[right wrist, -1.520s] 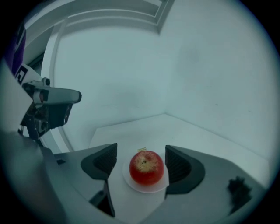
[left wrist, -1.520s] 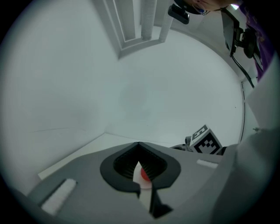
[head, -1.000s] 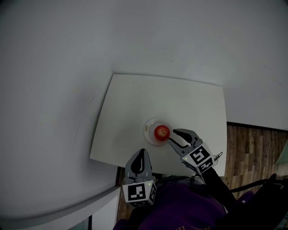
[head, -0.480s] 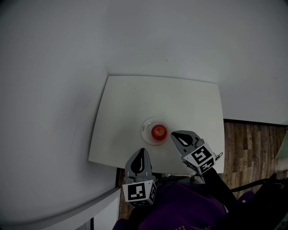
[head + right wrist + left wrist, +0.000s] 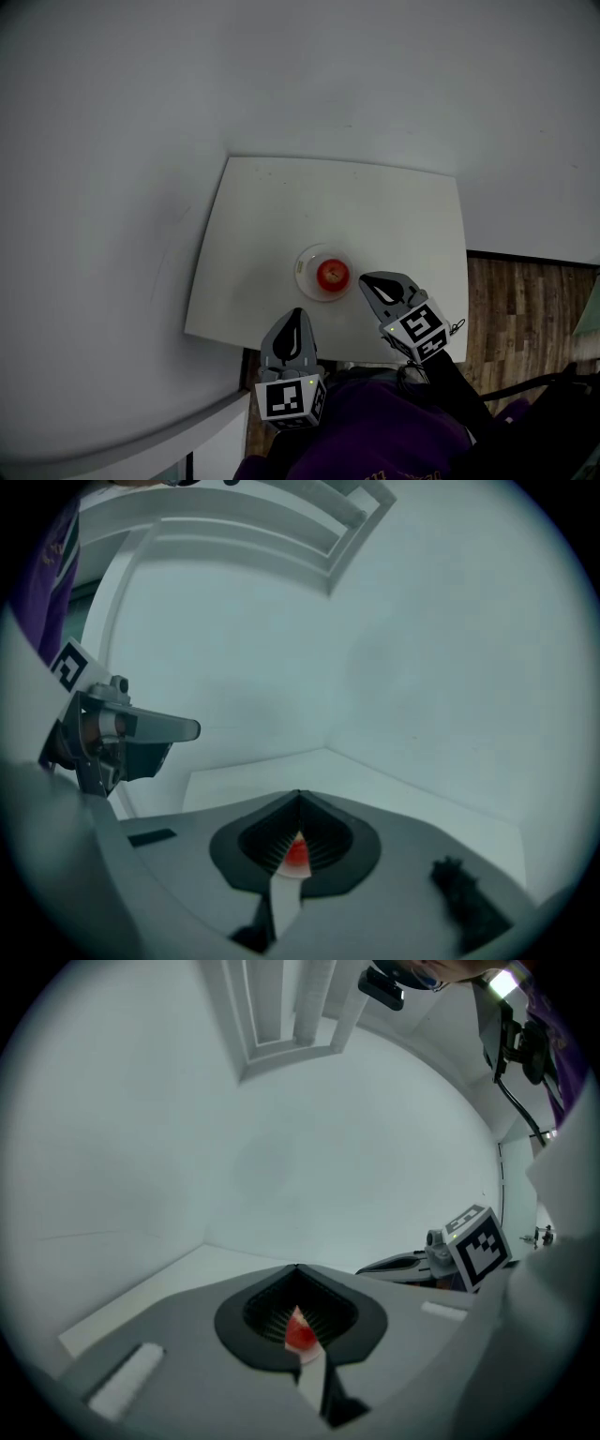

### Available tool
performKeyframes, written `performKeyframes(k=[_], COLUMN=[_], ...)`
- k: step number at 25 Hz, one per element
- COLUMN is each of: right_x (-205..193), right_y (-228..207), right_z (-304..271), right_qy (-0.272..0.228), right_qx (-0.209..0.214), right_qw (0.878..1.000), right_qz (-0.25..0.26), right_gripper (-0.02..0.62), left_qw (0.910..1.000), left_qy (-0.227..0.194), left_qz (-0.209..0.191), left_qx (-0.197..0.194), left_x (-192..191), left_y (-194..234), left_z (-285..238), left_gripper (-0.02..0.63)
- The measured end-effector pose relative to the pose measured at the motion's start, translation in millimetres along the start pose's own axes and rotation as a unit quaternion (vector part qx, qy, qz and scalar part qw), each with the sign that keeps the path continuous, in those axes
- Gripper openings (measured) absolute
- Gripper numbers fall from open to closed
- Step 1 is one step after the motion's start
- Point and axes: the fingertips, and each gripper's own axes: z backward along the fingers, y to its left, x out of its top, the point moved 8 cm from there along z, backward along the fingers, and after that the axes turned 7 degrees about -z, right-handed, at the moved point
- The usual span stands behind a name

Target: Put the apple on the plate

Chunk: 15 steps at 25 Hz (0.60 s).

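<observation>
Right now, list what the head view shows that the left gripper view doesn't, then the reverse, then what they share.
Head view only: the whole plate with the apple sitting on it, and the wooden floor. Left gripper view only: the panelled wall moulding overhead. Both: the white table, the shut right gripper, and the apple, though the left gripper view catches just a red sliver through the closed jaws of the left gripper.

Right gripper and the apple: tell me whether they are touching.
Apart. The head view shows a pale strip of plate rim between the tip of the right gripper, fingers shut, and the apple sitting on that plate.
</observation>
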Motion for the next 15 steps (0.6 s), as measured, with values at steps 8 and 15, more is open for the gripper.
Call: performKeyframes(k=[8,15], right_x=[-1.9,-2.4], right_y=[-0.6,-2.2], right_z=[0.9,1.4], right_qy=[0.001,0.003], right_qx=[0.003,0.001], right_qw=[1.000,1.000], right_qz=[0.004,0.004], right_gripper=[0.011,0.011], left_qw=[1.0000,1.0000], left_qy=[-0.002,-0.003], left_qz=[0.001,0.002], left_qx=[0.004,0.003], left_x=[-0.9,-1.0], left_y=[-2.4,-4.5], left_z=[1.1,-0.1], left_gripper=[0.006,0.006])
